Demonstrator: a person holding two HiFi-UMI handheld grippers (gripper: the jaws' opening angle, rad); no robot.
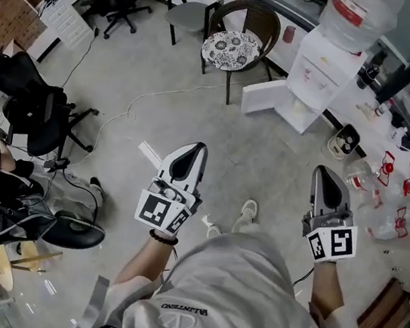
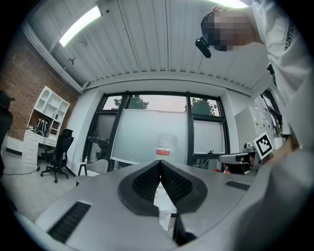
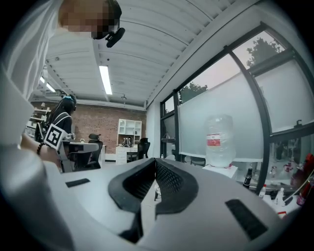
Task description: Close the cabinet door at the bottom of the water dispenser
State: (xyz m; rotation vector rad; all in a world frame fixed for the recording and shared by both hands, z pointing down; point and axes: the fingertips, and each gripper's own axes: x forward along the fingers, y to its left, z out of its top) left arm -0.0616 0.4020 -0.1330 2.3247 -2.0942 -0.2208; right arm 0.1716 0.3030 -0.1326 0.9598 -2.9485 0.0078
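Observation:
The white water dispenser (image 1: 315,75) stands far ahead at the upper right, with a clear bottle (image 1: 360,16) on top. Its bottom cabinet door (image 1: 264,97) hangs open to the left. Both grippers are held out over the floor, well short of it. My left gripper (image 1: 199,149) is shut and empty, and so is my right gripper (image 1: 323,172). In the left gripper view the bottle (image 2: 166,145) shows just above the closed left gripper (image 2: 160,163). In the right gripper view the bottle (image 3: 219,139) stands to the right of the closed right gripper (image 3: 155,162).
A wicker chair with a patterned cushion (image 1: 232,49) stands left of the open door, a grey chair (image 1: 191,8) behind it. A cable (image 1: 133,110) runs across the floor. A kettle (image 1: 343,140) and bottles (image 1: 363,175) sit by the right wall. Black office chair (image 1: 38,108) at left.

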